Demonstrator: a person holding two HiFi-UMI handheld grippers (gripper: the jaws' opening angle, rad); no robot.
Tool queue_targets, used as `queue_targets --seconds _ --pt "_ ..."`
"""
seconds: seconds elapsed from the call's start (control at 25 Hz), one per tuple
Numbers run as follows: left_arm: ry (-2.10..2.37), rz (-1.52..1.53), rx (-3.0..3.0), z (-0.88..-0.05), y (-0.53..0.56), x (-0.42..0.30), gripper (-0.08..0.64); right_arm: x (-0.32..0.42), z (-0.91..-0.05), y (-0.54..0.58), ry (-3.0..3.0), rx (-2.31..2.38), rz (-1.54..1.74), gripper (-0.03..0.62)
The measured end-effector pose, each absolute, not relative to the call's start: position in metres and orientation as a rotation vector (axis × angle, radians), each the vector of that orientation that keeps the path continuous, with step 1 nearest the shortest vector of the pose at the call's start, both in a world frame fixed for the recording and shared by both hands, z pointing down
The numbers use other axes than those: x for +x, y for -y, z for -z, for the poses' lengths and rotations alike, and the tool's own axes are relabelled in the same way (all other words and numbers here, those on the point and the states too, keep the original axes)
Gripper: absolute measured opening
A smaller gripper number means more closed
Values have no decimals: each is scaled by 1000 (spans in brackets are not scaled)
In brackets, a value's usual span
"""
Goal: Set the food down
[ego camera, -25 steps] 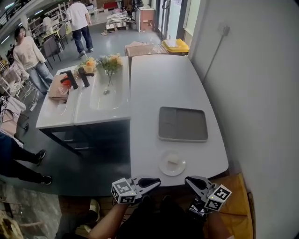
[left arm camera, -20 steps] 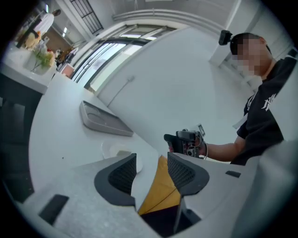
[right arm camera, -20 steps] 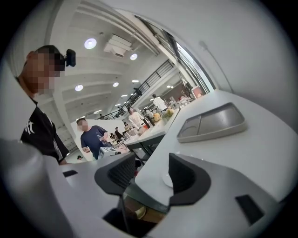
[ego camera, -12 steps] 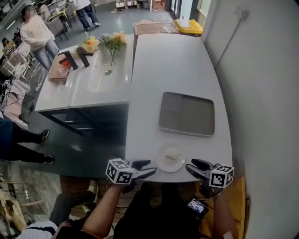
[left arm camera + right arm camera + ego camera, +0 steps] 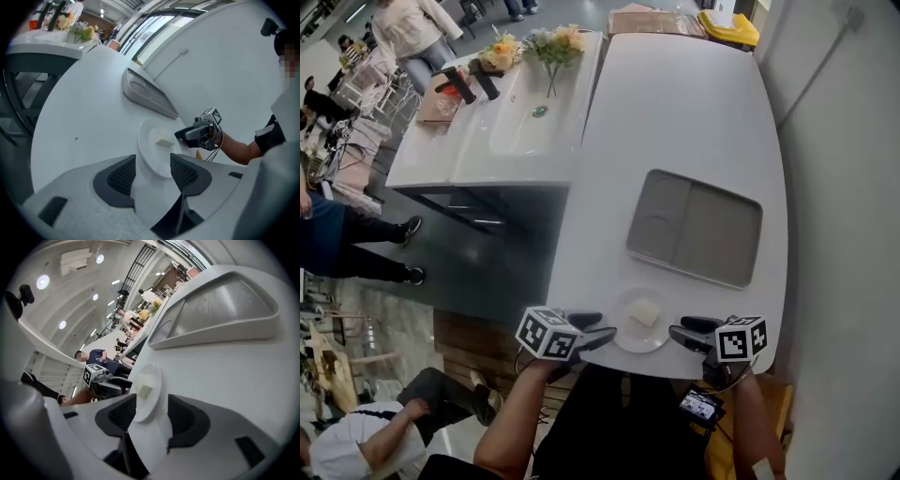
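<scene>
A small white plate [image 5: 639, 321] with a pale block of food [image 5: 644, 312] sits on the white table [image 5: 675, 122] near its front edge. My left gripper [image 5: 602, 336] is just left of the plate, open, and nothing is held. My right gripper [image 5: 679, 331] is just right of it, also open. In the left gripper view the plate [image 5: 157, 149] and food [image 5: 164, 142] lie just past my left gripper [image 5: 153, 161], with the right gripper [image 5: 199, 133] beyond. In the right gripper view my right gripper [image 5: 151, 411] faces the plate [image 5: 149, 394], and the left gripper [image 5: 105, 380] is behind it.
A grey two-compartment tray [image 5: 695, 228] lies beyond the plate. A second white table [image 5: 478, 150] to the left carries flowers [image 5: 553, 42] and black bottles [image 5: 459, 84]. People stand and sit at the left [image 5: 342, 234]. A wall [image 5: 853, 234] runs along the right.
Both grippers rose from below the table's front edge to either side of the plate, and their jaws went from shut to open. The head view tilted further down.
</scene>
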State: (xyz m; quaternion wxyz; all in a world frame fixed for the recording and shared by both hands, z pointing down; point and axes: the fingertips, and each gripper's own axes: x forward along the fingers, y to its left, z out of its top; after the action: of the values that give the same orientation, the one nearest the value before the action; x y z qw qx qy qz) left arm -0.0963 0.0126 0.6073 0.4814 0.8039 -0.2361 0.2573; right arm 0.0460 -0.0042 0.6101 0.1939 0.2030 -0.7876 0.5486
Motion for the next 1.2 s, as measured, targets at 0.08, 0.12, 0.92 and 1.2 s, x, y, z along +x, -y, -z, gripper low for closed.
queue_targets --seconds 0.08,0.12,0.92,1.2 --pt "567 -616 1941 -609 -11 -96 202 42 -613 6 2183 545 -1564 196" --pt "557 -612 1932 -609 -10 -95 202 41 -613 7 2171 539 -1579 185" --pt "428 -643 1855 -625 -7 -93 43 37 -631 13 2016 635 -1784 25" --pt "387 -582 1872 -613 -2 -92 38 41 -613 13 2036 695 -1943 17"
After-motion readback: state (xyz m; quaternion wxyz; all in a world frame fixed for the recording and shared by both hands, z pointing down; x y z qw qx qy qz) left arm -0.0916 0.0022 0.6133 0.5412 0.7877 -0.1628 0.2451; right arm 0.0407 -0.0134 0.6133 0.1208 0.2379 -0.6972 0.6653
